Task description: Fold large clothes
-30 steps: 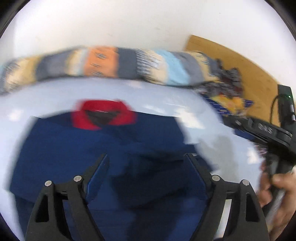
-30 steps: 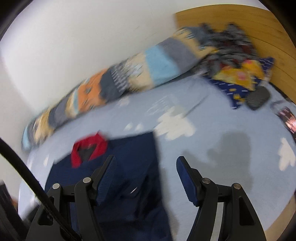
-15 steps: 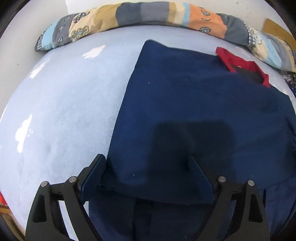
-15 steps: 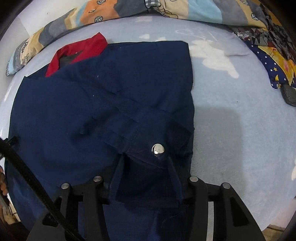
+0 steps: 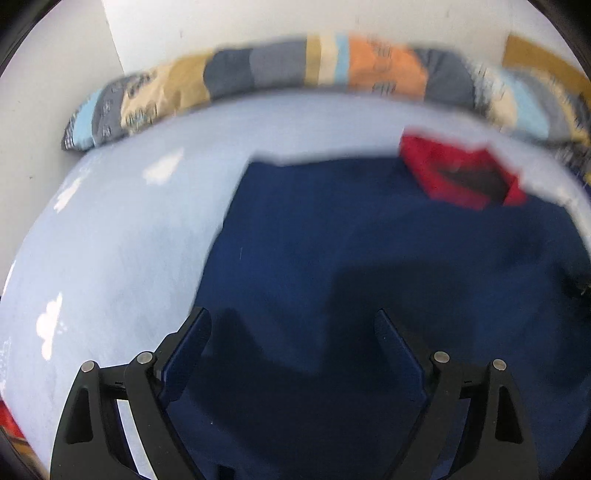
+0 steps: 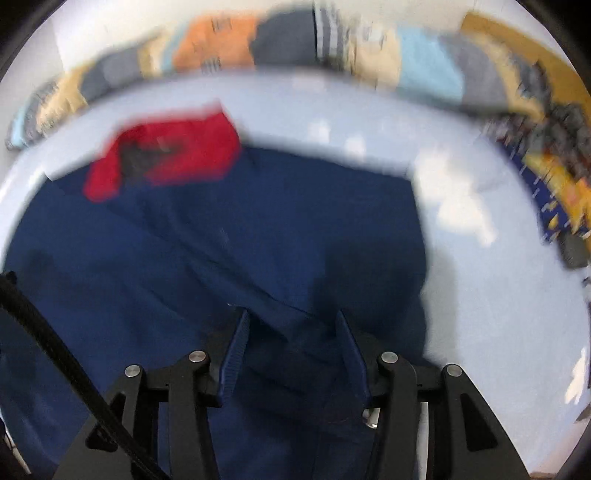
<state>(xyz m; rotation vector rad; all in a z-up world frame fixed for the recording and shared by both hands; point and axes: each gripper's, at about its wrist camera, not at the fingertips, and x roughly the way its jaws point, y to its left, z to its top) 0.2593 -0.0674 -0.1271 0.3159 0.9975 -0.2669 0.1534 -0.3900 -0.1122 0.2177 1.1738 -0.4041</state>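
Progress: the navy jacket (image 5: pixel 369 266) with its red collar (image 6: pixel 166 155) lies flat on the pale blue bed sheet (image 5: pixel 110 240), sides seemingly folded inward; lengthwise folds likely remain.
Jacket place: centre and right of the left wrist view.
Left gripper (image 5: pixel 291 328): jaws spread wide, nothing pinched.
Right gripper (image 6: pixel 291 328): half-spread astride a cloth fold; grip unclear.
Containers: none visible.

A pale blue bedsheet (image 5: pixel 122 236) printed with white clouds covers the bed. Along its far edge, against the white wall (image 5: pixel 229 26), lies a long patchwork bolster (image 5: pixel 280 68) in orange, grey, tan and light blue. In the right wrist view a blurred heap of patterned fabric (image 6: pixel 554 173) sits by the wooden headboard (image 6: pixel 524 48).
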